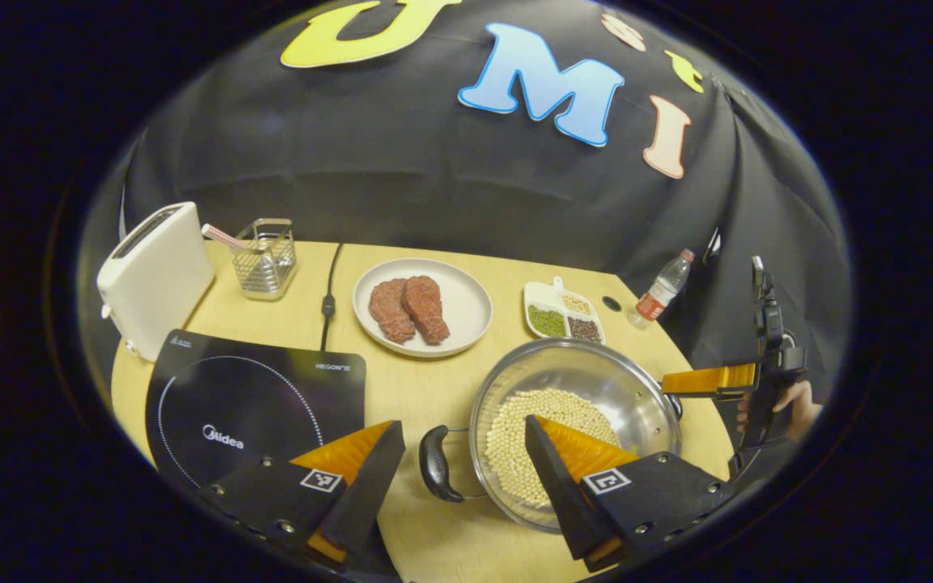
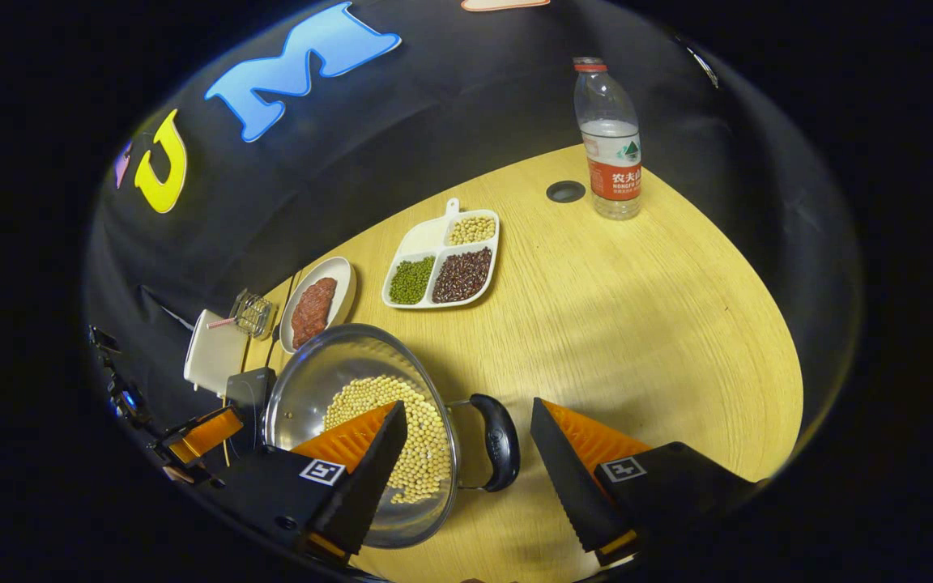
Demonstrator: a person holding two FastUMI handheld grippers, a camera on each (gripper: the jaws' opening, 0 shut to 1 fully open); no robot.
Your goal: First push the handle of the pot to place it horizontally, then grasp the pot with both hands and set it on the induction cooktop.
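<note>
Black cloth walls close off the back of a pale wooden table [image 1: 426, 389] on which everything stands. One shiny steel pot [image 1: 576, 429] with two black loop handles sits on the near right part of the table, its bottom covered with pale soybeans [image 1: 515, 441]. One handle [image 1: 436, 463] points toward the single black glass induction cooktop [image 1: 248, 405], which lies flat on the table's left side, just beside the pot but not under it.

In the left gripper view, the left gripper [image 1: 464, 453] has its fingers spread wide, straddling that handle and the pot's near rim without touching either. In the right gripper view, the right gripper [image 2: 466, 441] is likewise spread wide, one finger over the beans and the other over bare table, with the second handle [image 2: 499, 441] lying between them, untouched. The right gripper also shows in the left gripper view at the pot's far rim, a hand [image 1: 794, 405] behind it.

Behind the pot lie one round white plate [image 1: 466, 304] bearing two red-brown pieces of meat [image 1: 407, 309], one white three-compartment dish [image 2: 442, 261] of green, dark and pale beans, and one clear plastic water bottle [image 2: 611, 138] with a red label. At the far left stand one white toaster [image 1: 155, 275] and one wire basket [image 1: 266, 257].
</note>
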